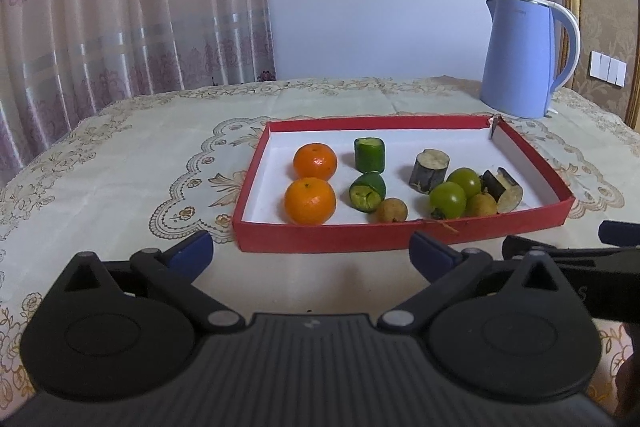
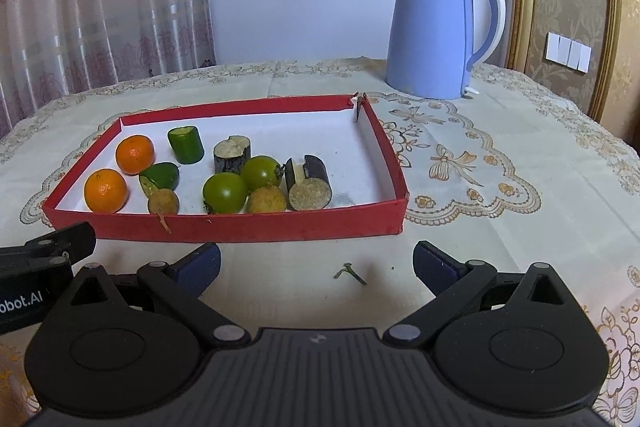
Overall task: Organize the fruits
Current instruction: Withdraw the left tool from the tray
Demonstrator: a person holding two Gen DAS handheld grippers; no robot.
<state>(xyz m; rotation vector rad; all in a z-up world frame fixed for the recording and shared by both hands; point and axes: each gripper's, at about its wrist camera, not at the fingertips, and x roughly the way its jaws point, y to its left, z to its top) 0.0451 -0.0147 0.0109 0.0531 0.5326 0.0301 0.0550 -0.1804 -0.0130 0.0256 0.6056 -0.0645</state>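
- Table w/ embroidered cloth (image 2: pixel 500 163) fills both views; curtain (image 1: pixel 120 7) far left, blue kettle (image 2: pixel 436 31) far right, just behind the tray's far-right corner.
- Red tray (image 2: pixel 240 225) w/ white floor sits mid-table, just beyond both tools. All produce is inside it.
- Left gripper (image 1: pixel 310 253): blue pads wide apart, nothing between them, low over cloth at the tray's near wall.
- Right gripper (image 2: pixel 316 263): also spread wide, empty, near the tray's near-right part.
- Two oranges (image 1: pixel 310 201) paired at tray's left end, one behind the other.
- Two eggplant chunks (image 2: pixel 310 183) right of centre, split up: one further back, one near-right.
- Two green cucumber pieces (image 1: pixel 369 155) centre-left, close together.
- Two green tomatoes (image 2: pixel 224 191) touching, wedged between the eggplant chunks.
- Two small brown longan-like fruits (image 2: pixel 266 202) along the near wall, apart: one by the cucumber, one beside the tomatoes.
- Tiny green stem scrap (image 2: pixel 350 273) on cloth between the right pads.
- Step, my read: sorting by kind is part done; oranges and cucumber grouped, right cluster mixed. No pick under way.
- Next move prob: right tool reaches over the near wall, closes gently on a small round fruit (rolls easily), w/o nudging the touching tomatoes.
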